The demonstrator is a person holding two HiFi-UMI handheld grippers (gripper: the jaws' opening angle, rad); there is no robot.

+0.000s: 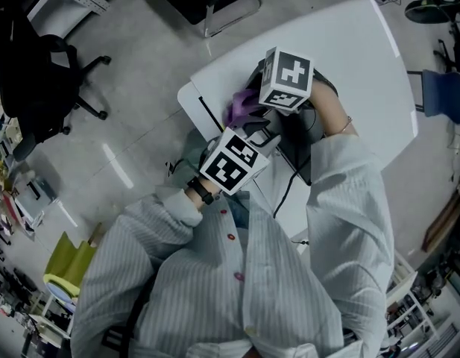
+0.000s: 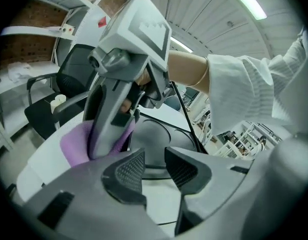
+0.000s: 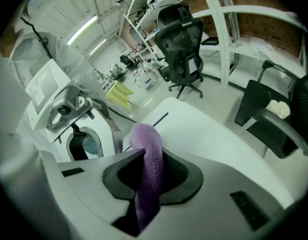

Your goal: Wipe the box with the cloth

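Note:
A purple cloth (image 1: 241, 107) hangs over the near-left part of the white table (image 1: 364, 58). My right gripper (image 1: 252, 100) is shut on it; in the right gripper view the cloth (image 3: 148, 169) runs straight between the jaws. A dark grey box (image 2: 156, 141) with round recesses on top lies on the table right of the cloth, mostly hidden in the head view under the right arm (image 1: 298, 144). My left gripper (image 2: 154, 170) is open with nothing between its pads and points at the box. The right gripper's body (image 2: 119, 94) stands over the cloth (image 2: 76, 144).
A black cable (image 1: 285, 192) runs off the table's near edge. Black office chairs stand around: one at the left (image 1: 51, 73), one beyond the table (image 3: 181, 39), one close at the right (image 3: 278, 116). Metal shelving (image 3: 218, 14) and a yellow-green object (image 1: 69, 263) are nearby.

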